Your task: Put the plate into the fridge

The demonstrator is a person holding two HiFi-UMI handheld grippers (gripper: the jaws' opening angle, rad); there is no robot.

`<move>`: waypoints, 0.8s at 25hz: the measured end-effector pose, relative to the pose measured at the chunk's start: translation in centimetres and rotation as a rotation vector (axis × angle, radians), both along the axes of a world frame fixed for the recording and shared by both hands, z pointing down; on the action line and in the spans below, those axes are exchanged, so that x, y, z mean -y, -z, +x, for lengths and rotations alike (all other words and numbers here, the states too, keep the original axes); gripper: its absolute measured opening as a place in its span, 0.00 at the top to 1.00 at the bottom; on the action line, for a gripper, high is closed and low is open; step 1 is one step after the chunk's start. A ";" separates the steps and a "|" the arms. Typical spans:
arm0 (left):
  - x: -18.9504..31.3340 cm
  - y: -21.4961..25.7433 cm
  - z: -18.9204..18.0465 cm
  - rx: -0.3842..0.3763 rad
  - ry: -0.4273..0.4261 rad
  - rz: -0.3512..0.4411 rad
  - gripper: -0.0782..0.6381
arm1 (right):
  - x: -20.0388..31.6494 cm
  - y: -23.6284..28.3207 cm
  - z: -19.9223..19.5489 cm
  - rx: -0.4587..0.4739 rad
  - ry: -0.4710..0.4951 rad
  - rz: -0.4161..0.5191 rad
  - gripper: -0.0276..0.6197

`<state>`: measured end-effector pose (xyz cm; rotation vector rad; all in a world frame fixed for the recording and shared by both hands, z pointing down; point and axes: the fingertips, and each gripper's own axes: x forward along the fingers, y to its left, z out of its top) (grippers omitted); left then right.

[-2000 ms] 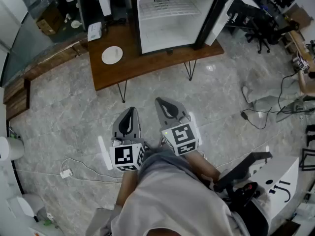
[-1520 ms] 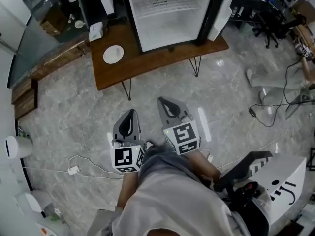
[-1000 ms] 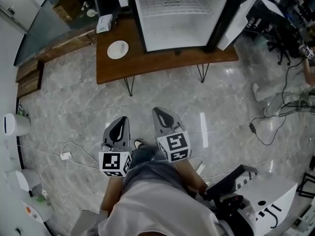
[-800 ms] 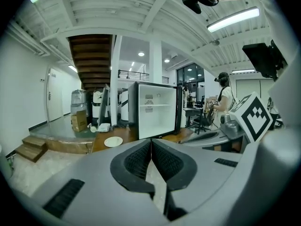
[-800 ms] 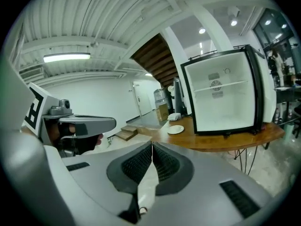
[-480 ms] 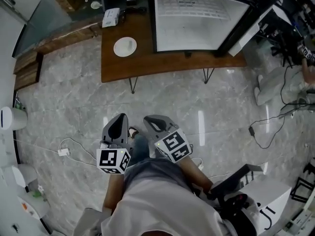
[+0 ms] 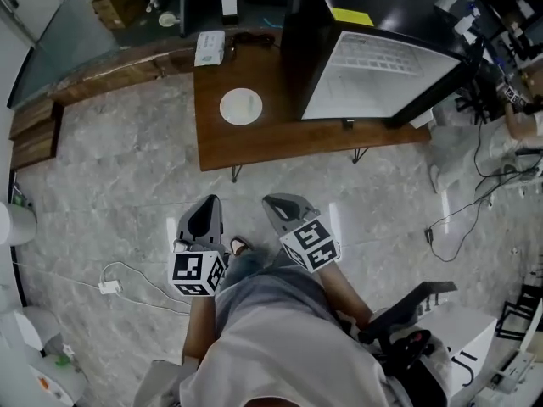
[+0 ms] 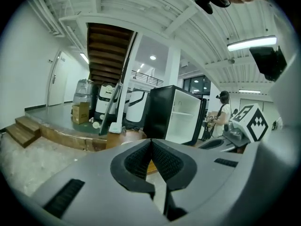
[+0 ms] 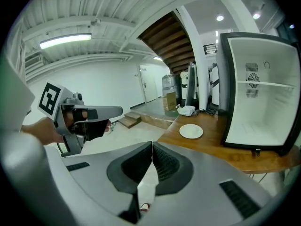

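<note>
the left tool [image 8: 151, 144], jaws pressed together on nothing, faces the fridge [image 8: 182, 120].

head: steeply down | gripper views: low, forward | shared: fridge [image 7: 382, 75], table [image 7: 254, 147], perhaps plate [image 7: 241, 106]

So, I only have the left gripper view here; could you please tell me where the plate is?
Observer: The plate lies on the wooden table, to the left of the open fridge in the head view.
Operator: Thank you. Is anything on it?
Observer: No, the right gripper view shows it bare.
Operator: And is the right gripper carrying anything?
Observer: No, the right gripper is shut with nothing between its jaws.
</note>
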<state>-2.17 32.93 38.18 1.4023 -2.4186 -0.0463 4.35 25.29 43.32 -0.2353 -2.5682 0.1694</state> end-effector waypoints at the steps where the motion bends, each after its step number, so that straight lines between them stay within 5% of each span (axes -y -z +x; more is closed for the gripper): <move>1: -0.6 -0.5 -1.8 0.001 -0.005 -0.013 0.86 | -0.1 -0.2 -1.4 -0.010 -0.015 0.009 0.93; 9: 0.8 -5.0 -14.0 -0.082 -0.066 -0.030 0.86 | 3.6 -3.8 -8.3 -0.101 -0.213 -0.045 0.93; 20: 16.9 -7.9 -25.9 -0.032 -0.210 -0.215 0.86 | 16.5 -7.4 -19.0 -0.088 -0.339 -0.262 0.93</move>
